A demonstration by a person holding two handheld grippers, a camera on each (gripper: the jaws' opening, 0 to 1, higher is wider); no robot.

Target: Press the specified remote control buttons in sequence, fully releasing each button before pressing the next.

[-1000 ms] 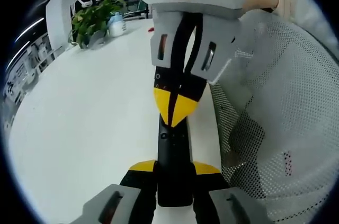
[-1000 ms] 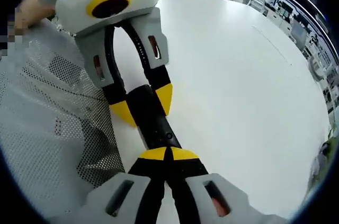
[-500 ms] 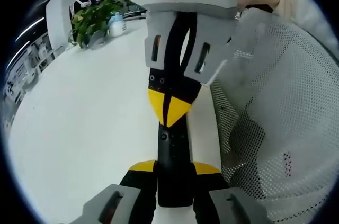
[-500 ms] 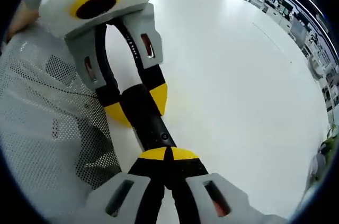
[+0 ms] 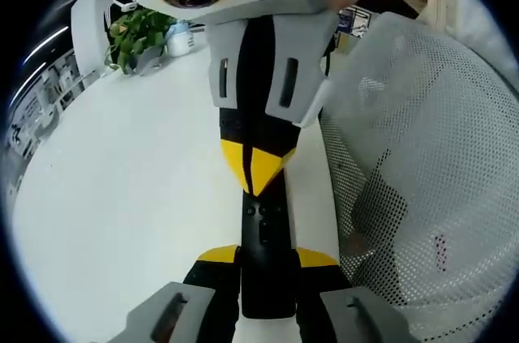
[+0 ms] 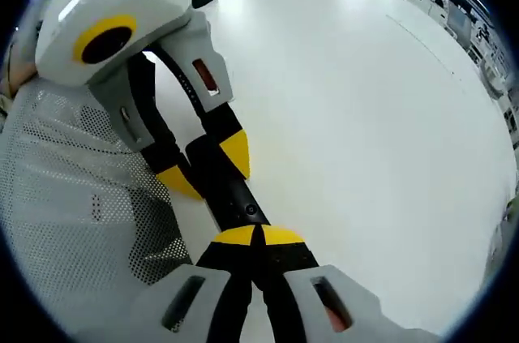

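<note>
The black remote control [image 5: 265, 254] lies lengthwise on the white worktop [image 5: 122, 189], its near end clamped in the left claw [image 5: 266, 260]. The right claw [image 5: 255, 166], tips pinched together, presses down on its far end [image 6: 229, 197], beside a white mesh chair [image 5: 430, 173].

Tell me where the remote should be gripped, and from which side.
Grip the black remote across its narrow width at one end, as the left gripper does now, jaws on its long straight edges. That leaves the button face free for the right gripper, whose shut tips point down onto it.
</note>
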